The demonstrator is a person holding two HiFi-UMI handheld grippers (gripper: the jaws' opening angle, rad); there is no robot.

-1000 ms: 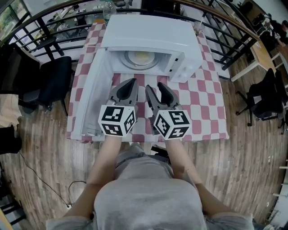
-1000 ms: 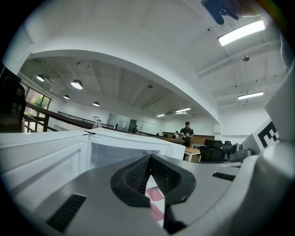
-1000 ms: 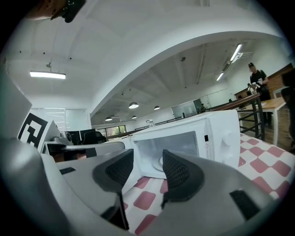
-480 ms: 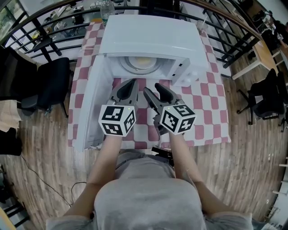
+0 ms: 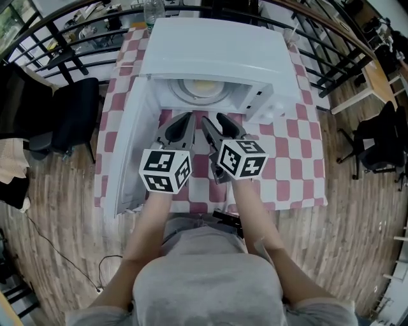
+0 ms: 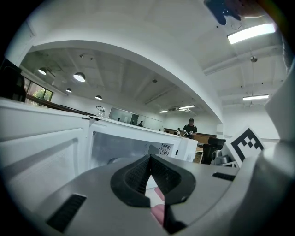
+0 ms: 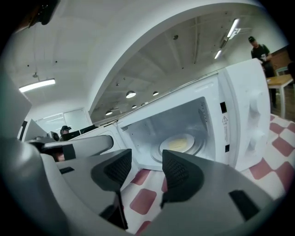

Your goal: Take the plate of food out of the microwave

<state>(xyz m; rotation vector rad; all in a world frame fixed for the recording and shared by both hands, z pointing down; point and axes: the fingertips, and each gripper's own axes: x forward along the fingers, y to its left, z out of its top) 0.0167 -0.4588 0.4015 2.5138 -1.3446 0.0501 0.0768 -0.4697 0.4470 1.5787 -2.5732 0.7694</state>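
Note:
The white microwave [image 5: 213, 54] stands on the checked table [image 5: 287, 153] with its door [image 5: 127, 146] swung open to the left. Inside, on the turntable, lies the plate of yellow food [image 5: 201, 89], which the right gripper view shows through the opening [image 7: 180, 144]. Both grippers hover over the cloth just in front of the opening, side by side. My left gripper [image 5: 185, 118] is shut, its pads meeting with nothing in them [image 6: 148, 161]. My right gripper [image 5: 215, 120] points at the plate [image 7: 146, 161]; its jaws stand apart and are closing, with nothing between them.
A black chair [image 5: 70, 114] stands left of the table and another [image 5: 376, 140] at the right. A dark railing [image 5: 331, 44] runs behind the table. A bottle [image 5: 151, 9] stands behind the microwave. The open door walls off the table's left side.
My right gripper has shifted left, closer to the left one and to the microwave opening, and its jaws have spread a little. The left gripper has stayed put.

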